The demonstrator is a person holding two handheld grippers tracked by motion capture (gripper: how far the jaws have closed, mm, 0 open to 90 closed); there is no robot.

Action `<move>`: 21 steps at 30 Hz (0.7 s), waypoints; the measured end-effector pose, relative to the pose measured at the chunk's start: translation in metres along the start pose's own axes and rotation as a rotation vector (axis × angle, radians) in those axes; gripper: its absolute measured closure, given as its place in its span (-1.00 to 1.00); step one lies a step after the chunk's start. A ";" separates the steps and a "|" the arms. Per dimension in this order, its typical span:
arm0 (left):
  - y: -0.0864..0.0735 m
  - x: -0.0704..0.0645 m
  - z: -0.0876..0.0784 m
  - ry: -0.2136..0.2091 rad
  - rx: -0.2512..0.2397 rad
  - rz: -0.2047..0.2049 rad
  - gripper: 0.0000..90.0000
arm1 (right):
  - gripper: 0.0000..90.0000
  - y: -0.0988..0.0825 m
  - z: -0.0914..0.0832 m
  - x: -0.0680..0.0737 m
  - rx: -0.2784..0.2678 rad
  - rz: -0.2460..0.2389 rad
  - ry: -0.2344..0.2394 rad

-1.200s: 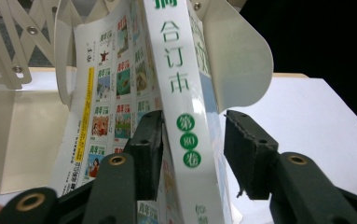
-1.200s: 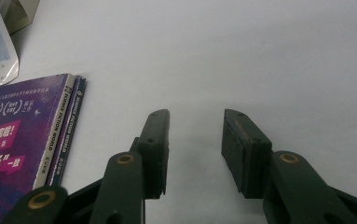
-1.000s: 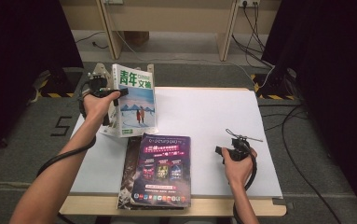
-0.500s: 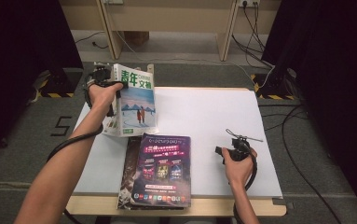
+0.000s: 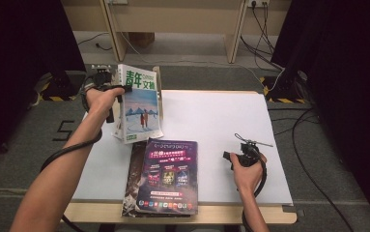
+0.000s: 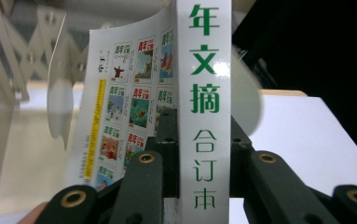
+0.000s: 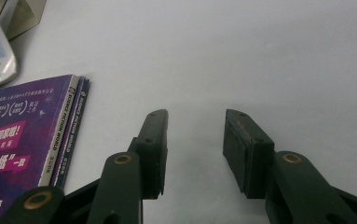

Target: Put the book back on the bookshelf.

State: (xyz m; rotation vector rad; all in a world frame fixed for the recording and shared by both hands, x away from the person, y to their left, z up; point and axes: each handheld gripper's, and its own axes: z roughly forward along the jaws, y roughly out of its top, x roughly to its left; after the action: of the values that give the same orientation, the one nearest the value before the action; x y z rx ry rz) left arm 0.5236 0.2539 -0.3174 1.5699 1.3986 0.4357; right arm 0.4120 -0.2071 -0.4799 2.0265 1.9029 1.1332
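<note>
High view | left hand-held gripper [image 5: 120, 90] pinching magazine [image 5: 141, 104] spine | right hand-held gripper [image 5: 227, 157] spread

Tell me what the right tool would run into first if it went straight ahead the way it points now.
Probably nothing close. The right tool, jaws open and empty, points across bare white table. The purple magazine stack lies off to one side of its line, apart from the jaws. How far the free stretch runs is unclear.
</note>
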 end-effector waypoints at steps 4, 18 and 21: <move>0.001 -0.014 -0.025 -0.025 -0.088 0.097 0.63 | 0.34 0.000 0.000 0.001 -0.003 0.000 0.000; -0.012 -0.026 -0.017 -0.073 -0.180 0.103 0.63 | 0.34 0.000 -0.002 -0.002 -0.017 -0.003 -0.005; -0.007 -0.030 -0.012 -0.061 -0.191 0.112 0.63 | 0.34 0.001 -0.003 -0.002 -0.013 0.007 -0.003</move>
State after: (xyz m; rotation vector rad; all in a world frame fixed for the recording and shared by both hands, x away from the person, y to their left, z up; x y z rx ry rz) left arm 0.5018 0.2306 -0.3079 1.4967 1.1903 0.5674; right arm 0.4106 -0.2106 -0.4782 2.0283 1.8834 1.1400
